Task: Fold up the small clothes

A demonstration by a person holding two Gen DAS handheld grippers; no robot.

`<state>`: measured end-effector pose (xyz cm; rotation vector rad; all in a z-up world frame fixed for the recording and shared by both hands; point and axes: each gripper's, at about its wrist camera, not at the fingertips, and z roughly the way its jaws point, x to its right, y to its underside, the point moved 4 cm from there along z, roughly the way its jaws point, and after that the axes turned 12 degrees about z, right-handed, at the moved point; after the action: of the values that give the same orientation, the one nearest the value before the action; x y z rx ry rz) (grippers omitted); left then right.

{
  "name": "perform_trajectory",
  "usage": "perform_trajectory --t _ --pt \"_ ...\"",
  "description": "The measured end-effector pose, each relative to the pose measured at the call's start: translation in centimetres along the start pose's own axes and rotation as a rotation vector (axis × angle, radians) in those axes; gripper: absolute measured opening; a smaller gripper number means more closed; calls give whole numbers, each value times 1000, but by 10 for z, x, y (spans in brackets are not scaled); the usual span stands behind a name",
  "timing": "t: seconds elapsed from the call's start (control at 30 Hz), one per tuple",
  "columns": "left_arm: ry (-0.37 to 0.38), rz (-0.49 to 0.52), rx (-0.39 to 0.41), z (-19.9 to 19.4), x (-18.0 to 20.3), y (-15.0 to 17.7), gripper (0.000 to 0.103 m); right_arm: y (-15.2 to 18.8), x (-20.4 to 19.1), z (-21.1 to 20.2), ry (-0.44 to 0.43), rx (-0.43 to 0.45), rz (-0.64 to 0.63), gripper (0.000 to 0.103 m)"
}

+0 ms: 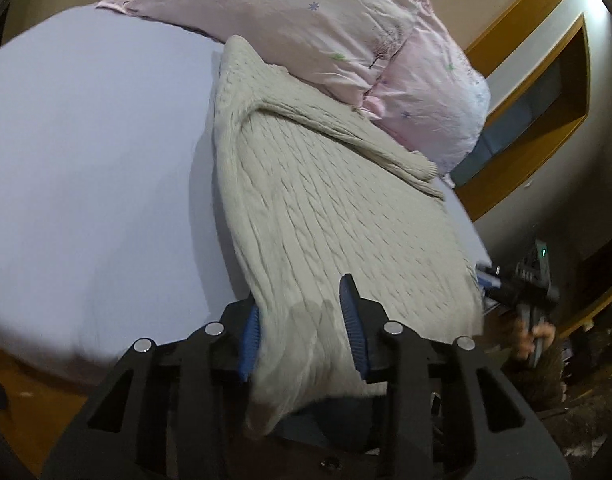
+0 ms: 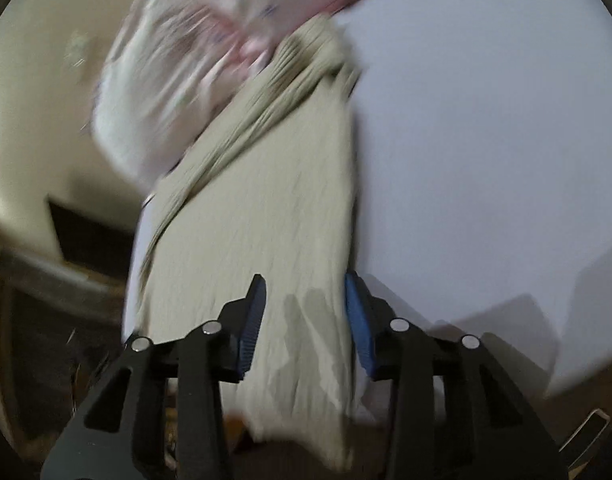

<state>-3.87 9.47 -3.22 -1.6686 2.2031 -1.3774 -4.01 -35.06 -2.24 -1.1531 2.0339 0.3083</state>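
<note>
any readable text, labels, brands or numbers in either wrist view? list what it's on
None readable in either view.
Pink pillow: printed flowers and a dark motif, no letters.
Beige knit sweater: no visible tag or label.
Dark device beside the bed: a lit green dot, markings too small to read.
</note>
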Motion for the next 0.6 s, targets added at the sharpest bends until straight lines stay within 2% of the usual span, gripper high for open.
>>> perform_trajectory --t 0.1,0.17,0.2,0.23,0.3,0.37,0.4,0.47,0.6 --pt "31 -24 10 -6 6 14 33 37 3 -8 -58 -63 -7 35" --pt "44 -33 7 -6 10 20 31 51 7 -9 -74 -92 -1 19" --pt "41 -35 -4 -5 12 22 23 54 7 -9 -78 -103 1 11" --pt "44 -38 -13 -3 13 23 10 58 9 -4 -81 -134 4 8" --pt "58 -49 -9 -3 15 18 7 58 4 -2 -111 -139 -1 7" --pt "73 -37 24 -8 18 0 6 42 -15 -10 -206 -106 -9 7" --pt "68 -25 41 -10 19 -12 6 23 -33 -19 -272 -62 -33 7" --pt "42 -11 91 -12 15 -53 6 -7 -58 -26 -348 -6 -60 7" --pt "-91 -21 180 10 -14 -142 6 -91 -93 -16 -417 117 -65 7"
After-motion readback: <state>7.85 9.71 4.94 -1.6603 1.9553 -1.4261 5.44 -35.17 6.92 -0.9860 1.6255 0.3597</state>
